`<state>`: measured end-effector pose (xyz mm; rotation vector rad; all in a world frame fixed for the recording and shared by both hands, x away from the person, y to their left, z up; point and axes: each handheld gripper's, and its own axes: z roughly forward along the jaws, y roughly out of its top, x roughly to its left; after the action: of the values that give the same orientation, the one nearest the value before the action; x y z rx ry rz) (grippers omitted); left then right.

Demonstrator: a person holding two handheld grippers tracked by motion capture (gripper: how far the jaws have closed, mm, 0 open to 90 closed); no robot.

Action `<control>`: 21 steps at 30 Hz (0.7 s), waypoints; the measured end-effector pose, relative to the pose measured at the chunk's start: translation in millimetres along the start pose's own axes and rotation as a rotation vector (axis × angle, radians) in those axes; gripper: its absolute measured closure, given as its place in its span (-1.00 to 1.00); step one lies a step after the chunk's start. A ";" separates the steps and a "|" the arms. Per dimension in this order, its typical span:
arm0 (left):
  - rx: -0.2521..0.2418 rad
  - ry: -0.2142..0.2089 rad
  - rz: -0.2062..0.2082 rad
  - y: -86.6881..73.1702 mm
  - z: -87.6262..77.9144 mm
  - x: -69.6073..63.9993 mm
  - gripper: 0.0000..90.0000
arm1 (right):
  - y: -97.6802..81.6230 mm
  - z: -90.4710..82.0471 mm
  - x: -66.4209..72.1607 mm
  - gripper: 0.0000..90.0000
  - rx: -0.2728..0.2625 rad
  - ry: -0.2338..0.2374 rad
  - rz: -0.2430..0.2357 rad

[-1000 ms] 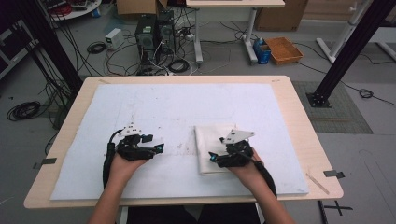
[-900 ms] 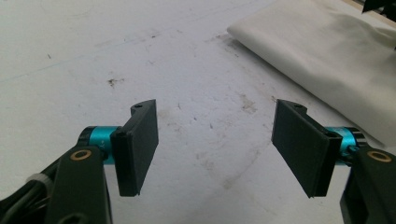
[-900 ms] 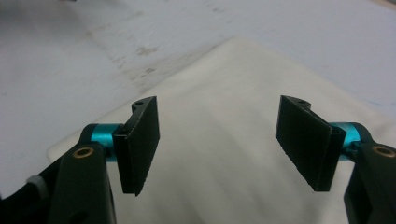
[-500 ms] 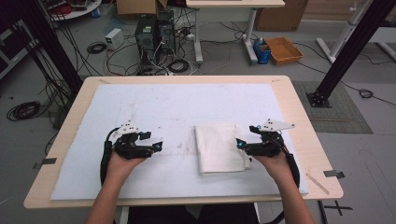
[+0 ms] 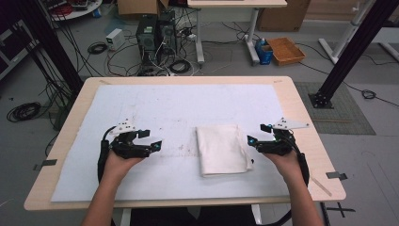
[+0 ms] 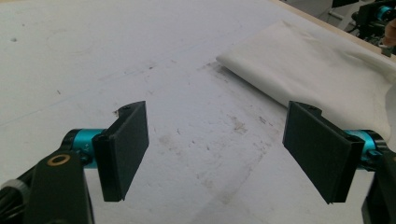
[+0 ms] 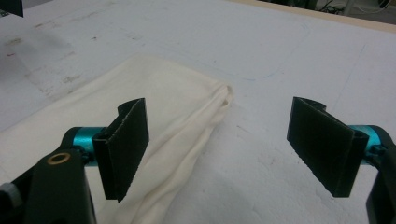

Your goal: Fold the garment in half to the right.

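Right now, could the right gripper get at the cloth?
Probably yes. The right gripper sits just beside the folded cloth, jaws open and empty, pointing at its edge. Nothing lies between them on the white mat.

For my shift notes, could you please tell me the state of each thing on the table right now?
White cloth: folded, flat on the mat, not held.
Left tool: open, nothing between the jaws, which have just been opening; apart from the cloth.
Right tool: open, nothing held, beside the cloth's right edge.
White mat: flat, stained.
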<state>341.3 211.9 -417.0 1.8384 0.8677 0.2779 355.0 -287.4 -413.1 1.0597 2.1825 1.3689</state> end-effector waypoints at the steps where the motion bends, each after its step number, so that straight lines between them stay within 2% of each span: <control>1: -0.002 -0.002 0.002 -0.3 0.0 -0.4 -0.50 | -0.1 0.5 -0.3 -0.53 0.002 -0.004 0.001; 12: 0.004 -0.007 0.014 -6.4 1.2 -1.9 -0.50 | 6.1 9.3 5.0 -0.53 0.004 0.008 -0.027; 21: 0.020 -0.013 0.015 -10.1 5.8 -2.6 -0.50 | 2.3 13.6 4.1 -0.53 0.027 0.006 -0.015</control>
<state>338.2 208.1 -427.9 1.8645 0.8507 0.2676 361.9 -275.4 -417.1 1.0484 2.2149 1.3409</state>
